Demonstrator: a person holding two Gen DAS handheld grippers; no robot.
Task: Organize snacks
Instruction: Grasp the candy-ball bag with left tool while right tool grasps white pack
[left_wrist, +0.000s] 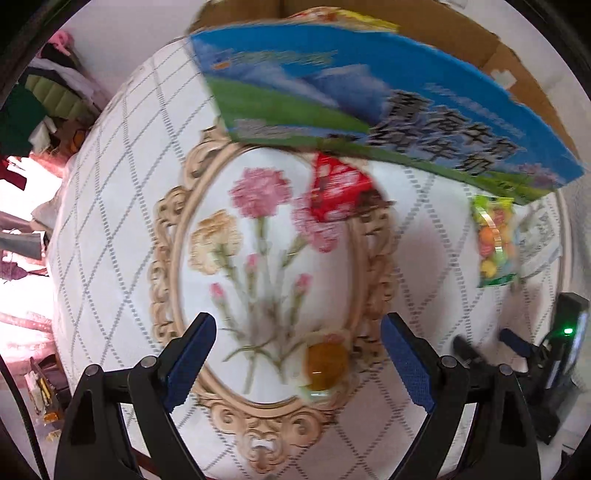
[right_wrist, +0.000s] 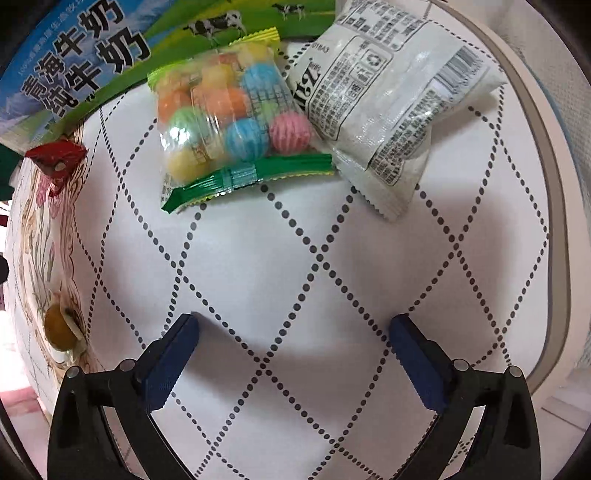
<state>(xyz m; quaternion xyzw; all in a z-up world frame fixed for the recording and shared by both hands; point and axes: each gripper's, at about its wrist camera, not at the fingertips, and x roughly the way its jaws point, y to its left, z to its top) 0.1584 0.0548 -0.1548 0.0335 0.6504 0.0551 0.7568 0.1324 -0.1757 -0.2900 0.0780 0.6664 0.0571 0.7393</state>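
In the right wrist view a clear bag of coloured candy balls (right_wrist: 236, 122) with green ends lies beside a white snack packet (right_wrist: 391, 110). My right gripper (right_wrist: 293, 334) hangs open over bare cloth below them, nothing between its pads. A red wrapped snack (right_wrist: 55, 157) and an amber jelly cup (right_wrist: 59, 332) lie at the left. In the left wrist view my left gripper (left_wrist: 297, 343) stands open above the jelly cup (left_wrist: 325, 363), which lies between the fingers' line, untouched. The red snack (left_wrist: 338, 190) and candy bag (left_wrist: 493, 240) lie farther off.
A blue and green milk carton box (left_wrist: 369, 96) stands at the back of the table, its side also in the right wrist view (right_wrist: 74, 62). The white diamond-pattern tablecloth (right_wrist: 277, 266) has a flower print. The other gripper (left_wrist: 517, 347) shows at the right. Clutter lies beyond the left edge.
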